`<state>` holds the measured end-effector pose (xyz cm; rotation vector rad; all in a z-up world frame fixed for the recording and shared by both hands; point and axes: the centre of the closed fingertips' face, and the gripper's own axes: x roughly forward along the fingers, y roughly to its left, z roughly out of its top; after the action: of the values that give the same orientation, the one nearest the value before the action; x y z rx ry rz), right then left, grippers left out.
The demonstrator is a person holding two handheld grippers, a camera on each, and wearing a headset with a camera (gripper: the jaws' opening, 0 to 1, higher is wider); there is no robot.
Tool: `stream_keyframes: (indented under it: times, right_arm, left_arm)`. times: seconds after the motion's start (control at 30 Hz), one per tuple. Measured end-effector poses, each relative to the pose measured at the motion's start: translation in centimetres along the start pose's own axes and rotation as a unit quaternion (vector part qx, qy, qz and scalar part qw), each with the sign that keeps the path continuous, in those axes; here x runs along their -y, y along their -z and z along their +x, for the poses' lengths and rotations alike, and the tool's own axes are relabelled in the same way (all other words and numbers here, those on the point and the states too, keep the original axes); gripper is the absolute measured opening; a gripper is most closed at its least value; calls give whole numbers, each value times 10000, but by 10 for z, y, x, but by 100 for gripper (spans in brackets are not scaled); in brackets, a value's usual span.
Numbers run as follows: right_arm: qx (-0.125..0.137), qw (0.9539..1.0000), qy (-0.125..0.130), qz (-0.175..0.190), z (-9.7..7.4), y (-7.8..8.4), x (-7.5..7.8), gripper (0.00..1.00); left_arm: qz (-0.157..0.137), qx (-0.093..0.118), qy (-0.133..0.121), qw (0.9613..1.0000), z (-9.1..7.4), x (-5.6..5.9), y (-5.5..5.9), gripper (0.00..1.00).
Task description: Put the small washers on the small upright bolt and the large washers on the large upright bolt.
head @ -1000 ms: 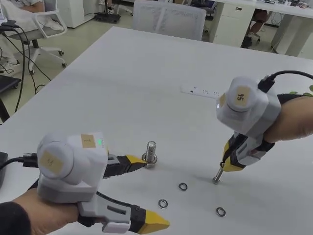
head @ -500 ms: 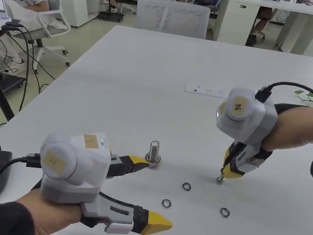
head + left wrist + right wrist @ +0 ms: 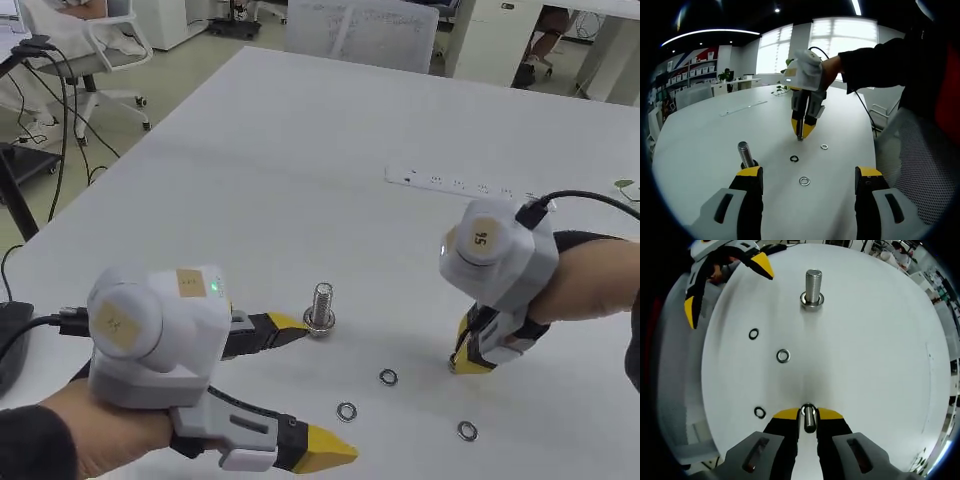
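Washers lie loose and flat on the desk (image 3: 300,180) in three places: one washer (image 3: 388,377) between the two bolts, a second washer (image 3: 347,411) near the left gripper's (image 3: 310,390) lower tip, and a third washer (image 3: 467,431) just beside the right gripper (image 3: 465,362) on the person's side. Their sizes cannot be told apart. The large bolt (image 3: 321,307) stands upright, just beside the left gripper's upper tip but apart from it. The left gripper is level above the desk, with its jaws spread wide. The right gripper points steeply down, its jaws pinched on the small bolt (image 3: 809,418), which stands at the yellow tips with its foot on the desk. Open white surface runs from the large bolt to the power strip (image 3: 460,185). The desk's left edge slants from upper centre to lower left, and the far edge lies in front of a chair (image 3: 360,35). The work sits well inside both edges. A black cable (image 3: 585,197) arcs from the right gripper's housing. A tan sticker (image 3: 482,238) there carries two digits, not surely readable. The left gripper's sticker (image 3: 117,325) is illegible, and a green light (image 3: 213,290) glows beside it.
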<state>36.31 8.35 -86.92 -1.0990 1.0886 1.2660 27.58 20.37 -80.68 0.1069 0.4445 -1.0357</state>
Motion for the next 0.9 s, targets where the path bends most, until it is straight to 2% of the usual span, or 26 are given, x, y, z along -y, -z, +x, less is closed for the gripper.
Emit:
stream_keyframes:
  times: [0.57, 0.9]
  right_arm:
    - [17, 9999, -3, 139, 5, 5, 0, 19]
    - [11, 9994, 34, 354, -1, 22, -4, 20]
  left_arm:
    - [-10, -10, -2, 10000, 1, 1, 1, 74]
    - [10, -18, 20, 10000, 2, 3, 2, 74]
